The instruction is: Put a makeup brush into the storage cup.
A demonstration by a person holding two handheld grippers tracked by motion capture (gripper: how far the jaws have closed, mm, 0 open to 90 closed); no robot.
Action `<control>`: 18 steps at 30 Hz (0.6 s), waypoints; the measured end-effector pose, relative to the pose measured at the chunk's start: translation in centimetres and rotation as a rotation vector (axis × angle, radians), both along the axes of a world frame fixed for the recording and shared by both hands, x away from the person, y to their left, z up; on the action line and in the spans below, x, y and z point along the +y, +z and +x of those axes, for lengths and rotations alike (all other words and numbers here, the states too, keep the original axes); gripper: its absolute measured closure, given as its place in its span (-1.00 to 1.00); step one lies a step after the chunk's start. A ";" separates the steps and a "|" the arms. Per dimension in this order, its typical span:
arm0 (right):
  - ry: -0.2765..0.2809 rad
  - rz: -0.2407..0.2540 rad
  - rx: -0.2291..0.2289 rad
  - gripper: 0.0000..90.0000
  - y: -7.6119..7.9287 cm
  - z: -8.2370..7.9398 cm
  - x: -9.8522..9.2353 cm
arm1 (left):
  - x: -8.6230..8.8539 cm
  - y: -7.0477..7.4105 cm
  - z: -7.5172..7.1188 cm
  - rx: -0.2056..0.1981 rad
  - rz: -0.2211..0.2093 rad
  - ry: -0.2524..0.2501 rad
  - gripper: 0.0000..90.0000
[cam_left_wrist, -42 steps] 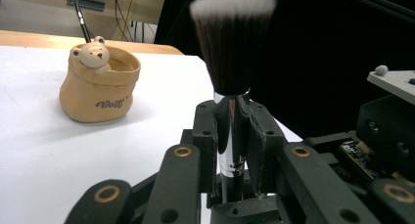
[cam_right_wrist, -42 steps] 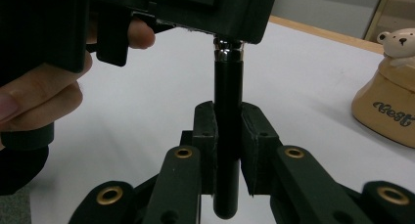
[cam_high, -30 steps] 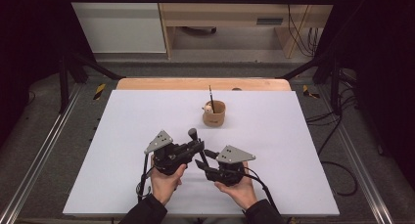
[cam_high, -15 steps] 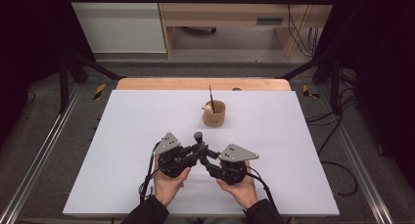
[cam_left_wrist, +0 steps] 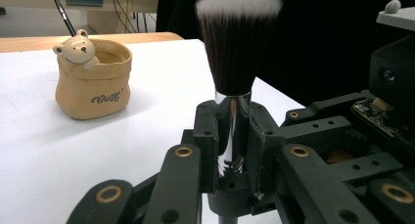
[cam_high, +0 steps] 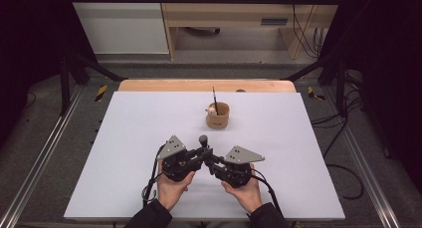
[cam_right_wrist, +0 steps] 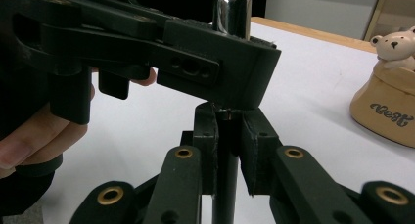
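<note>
A person sits at a white bench (cam_high: pixel 124 138) with a hand-held gripper in each hand, the two brought together near the front middle of the bench. Between them stands a makeup brush (cam_left_wrist: pixel 238 53), upright, with a shiny silver ferrule, a thin dark handle below it and a thick tuft of dark bristles tipped in white on top.

The left hand-held gripper (cam_high: pixel 191 161) is clamped on the brush: in the left gripper view its two black jaws press against either side of the silver ferrule, just under the bristles. The right hand-held gripper (cam_high: pixel 215 164) comes in from the other side and lower down. In the right gripper view its jaws have just been closing and now sit tight on the brush's dark handle, directly beneath the left gripper's jaws, with the silver ferrule showing above them. Fingers (cam_right_wrist: pixel 34 131) of the person's left hand show at the left of that view.

Farther back on the bench, well apart from the grippers, stands a small tan pot (cam_high: pixel 218 116) shaped like a soft bag, with a little bear figure (cam_left_wrist: pixel 78 48) leaning over its rim. A thin dark stick (cam_high: pixel 214 94) rises from the pot, tilted slightly.

Beyond the far edge of the bench is a strip of light wood (cam_high: pixel 206 85).
</note>
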State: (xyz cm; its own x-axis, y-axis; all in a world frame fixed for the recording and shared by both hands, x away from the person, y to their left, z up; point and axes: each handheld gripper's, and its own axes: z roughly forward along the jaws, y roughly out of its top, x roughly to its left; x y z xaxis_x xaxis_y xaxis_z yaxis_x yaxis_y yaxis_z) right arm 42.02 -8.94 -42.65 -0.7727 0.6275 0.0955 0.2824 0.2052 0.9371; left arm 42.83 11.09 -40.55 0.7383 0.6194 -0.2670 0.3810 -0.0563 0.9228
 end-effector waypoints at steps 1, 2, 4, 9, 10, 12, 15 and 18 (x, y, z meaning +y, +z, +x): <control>-0.001 0.000 -0.001 0.75 0.0 0.0 0.0 | 0.0 0.0 0.0 -0.002 -0.002 0.001 0.70; 0.000 0.001 0.000 0.75 0.0 0.0 0.0 | 0.0 0.0 0.0 -0.003 -0.001 0.001 0.69; -0.001 0.002 -0.001 0.75 0.0 0.0 0.0 | 0.0 0.0 0.1 -0.004 -0.002 0.001 0.64; -0.021 0.016 0.009 0.75 -0.1 0.3 -0.4 | 0.2 0.2 0.2 -0.008 0.008 -0.009 0.36; -0.027 0.014 0.010 0.75 -0.2 0.4 -0.6 | 0.2 0.3 0.3 -0.012 0.012 -0.008 0.30; -0.037 0.016 0.014 0.75 -0.2 0.6 -0.8 | 0.4 0.4 0.3 -0.015 0.015 -0.007 0.19; -0.051 0.016 0.015 0.75 -0.3 0.8 -1.1 | 0.8 0.6 0.5 -0.018 0.023 0.001 0.02; -0.063 0.015 0.014 0.75 -0.2 0.9 -1.5 | 1.3 0.8 0.5 -0.029 0.029 0.011 -0.13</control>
State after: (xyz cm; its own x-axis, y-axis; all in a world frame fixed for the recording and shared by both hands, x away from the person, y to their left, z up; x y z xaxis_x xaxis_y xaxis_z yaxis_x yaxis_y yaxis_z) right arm 42.95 -10.45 -42.87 -0.7302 0.6733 0.1160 0.3075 0.1723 0.9358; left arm 43.36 12.41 -39.73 0.7387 0.6346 -0.2270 0.3547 -0.0796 0.9316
